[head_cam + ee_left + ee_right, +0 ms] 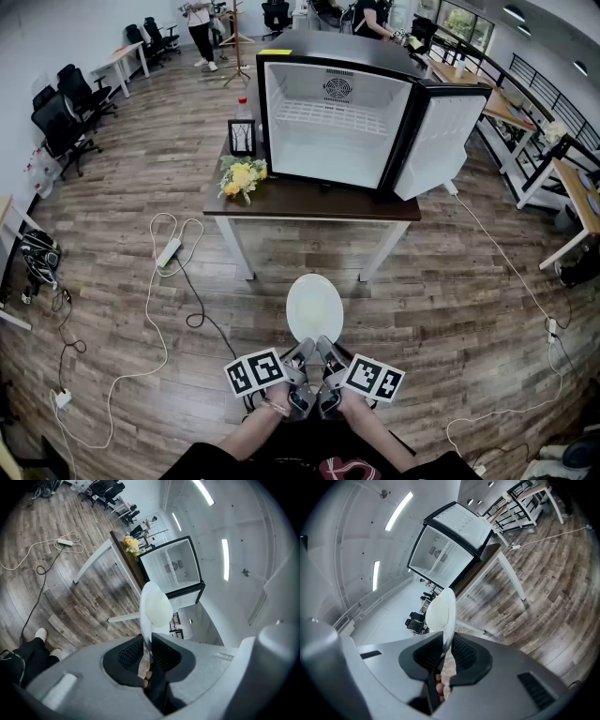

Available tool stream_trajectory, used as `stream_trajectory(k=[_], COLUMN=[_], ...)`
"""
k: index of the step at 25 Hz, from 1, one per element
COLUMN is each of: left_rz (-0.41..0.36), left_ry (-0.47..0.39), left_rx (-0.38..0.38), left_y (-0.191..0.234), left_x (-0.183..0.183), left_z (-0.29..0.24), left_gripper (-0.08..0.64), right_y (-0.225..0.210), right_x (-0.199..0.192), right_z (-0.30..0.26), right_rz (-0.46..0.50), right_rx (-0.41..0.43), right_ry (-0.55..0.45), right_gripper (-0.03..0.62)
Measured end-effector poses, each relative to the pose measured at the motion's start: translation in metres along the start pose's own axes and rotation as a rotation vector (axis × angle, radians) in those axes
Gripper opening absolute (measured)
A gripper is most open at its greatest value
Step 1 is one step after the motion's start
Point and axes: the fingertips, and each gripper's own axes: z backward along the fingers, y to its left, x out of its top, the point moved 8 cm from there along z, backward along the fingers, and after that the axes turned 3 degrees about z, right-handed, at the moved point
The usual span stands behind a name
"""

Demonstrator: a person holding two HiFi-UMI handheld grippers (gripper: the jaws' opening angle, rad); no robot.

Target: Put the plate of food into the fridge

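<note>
A dark-topped table [309, 202] carries the open fridge [337, 122], a small picture frame [242, 138] and yellow flowers [242, 176].

Head view looks steeply down; both gripper views, close behind the plate [314, 307], face the fridge [328, 131] all 3 share.

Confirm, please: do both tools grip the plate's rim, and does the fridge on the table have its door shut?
Not quite: the fridge has its door open, as the head view shows. The left tool and right tool do grip the plate by its rim, and the fridge is on the table.
</note>
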Motion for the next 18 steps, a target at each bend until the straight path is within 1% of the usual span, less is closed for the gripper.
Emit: stream_trajectory(k=[5, 9, 13, 18], left_rz=[0.002, 0.025, 0.004, -0.013], left_ry=[-0.001, 0.005, 0.020, 0.042], left_rx=[-0.022, -0.045, -0.064, -0.083], left_y=[0.000, 0.003, 0.003, 0.006], left_x=[0.004, 0.007, 0.012, 0.020], left_z=[0.009, 0.016, 0.020, 0.024], left_gripper=[0.052, 0.041, 0.041, 0.041], right_y=[0.009, 0.013, 0.018, 0.025], right_x=[-0.006, -0.014, -0.018, -0.024], right_z=[0.000, 0.000, -0.001, -0.005], right_rz=[-0.010, -0.046, -0.076, -0.080], right_rx=[0.003, 0.003, 0.002, -0.009], right_ry=[-0.021, -0.040, -0.067, -0.105], right_gripper=[0.063, 0.066, 0.067, 0.066])
